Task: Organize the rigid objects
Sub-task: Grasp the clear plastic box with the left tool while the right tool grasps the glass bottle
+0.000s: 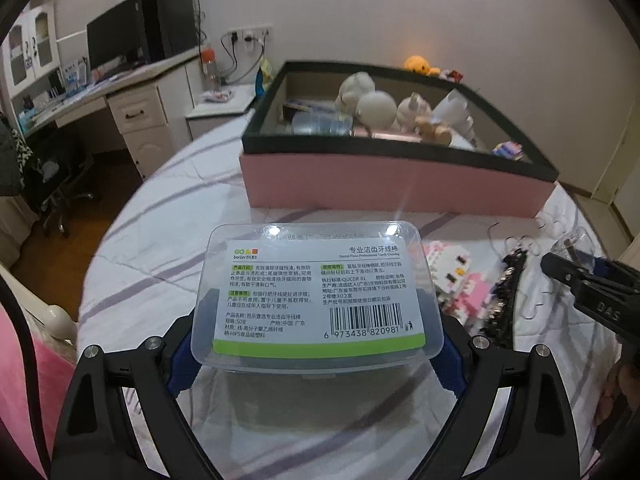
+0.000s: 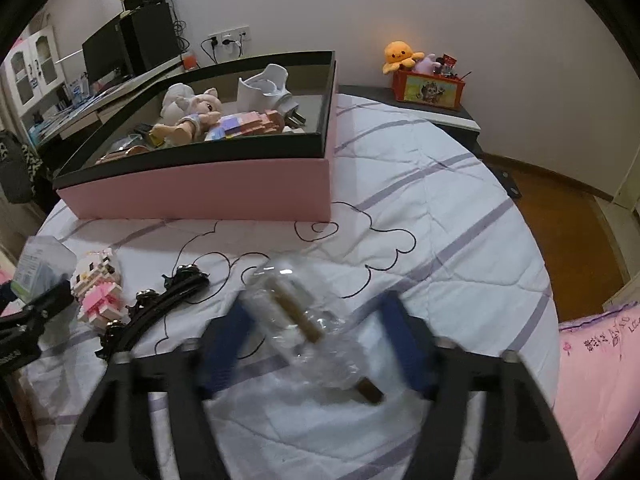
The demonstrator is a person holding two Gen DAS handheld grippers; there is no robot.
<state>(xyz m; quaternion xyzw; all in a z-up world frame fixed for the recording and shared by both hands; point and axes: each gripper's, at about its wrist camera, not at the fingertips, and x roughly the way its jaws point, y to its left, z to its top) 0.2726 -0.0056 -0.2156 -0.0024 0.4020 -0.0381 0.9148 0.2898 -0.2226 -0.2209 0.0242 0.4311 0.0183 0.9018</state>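
The left gripper [image 1: 316, 312] has its blue pads against the two short sides of a clear plastic floss-pick box [image 1: 312, 292], a shallow rounded rectangle held above the bed [image 1: 168, 248]. Its white label, edged in green at the bottom, reads "Dental Floss Professional Teeth Cleaning" under Chinese type, with a green and orange logo at the upper left and a barcode numbered 6 973438 820981.

The right gripper [image 2: 316, 340] is blurred; its blue fingers [image 2: 224, 344] stand on either side of a crinkly transparent bag [image 2: 304, 320] with a brown stick-shaped piece inside, lying on the quilt. The jaws are apart around the bag, and whether the pads touch it cannot be told.

The bed cover is white quilted cloth with pale purple stripes and a black stitched line drawing. Between the two grippers lie a pink and white brick-built figure [image 2: 100, 284] and a black band set with shiny studs [image 2: 160, 304].

Farther back sits the pink box [image 2: 200, 188], cardboard with a black rim, holding a doll [image 2: 192, 116], pale plush toys, a white plastic piece and small blocks. An orange plush octopus [image 2: 400, 56] sits on an orange printed crate by the wall
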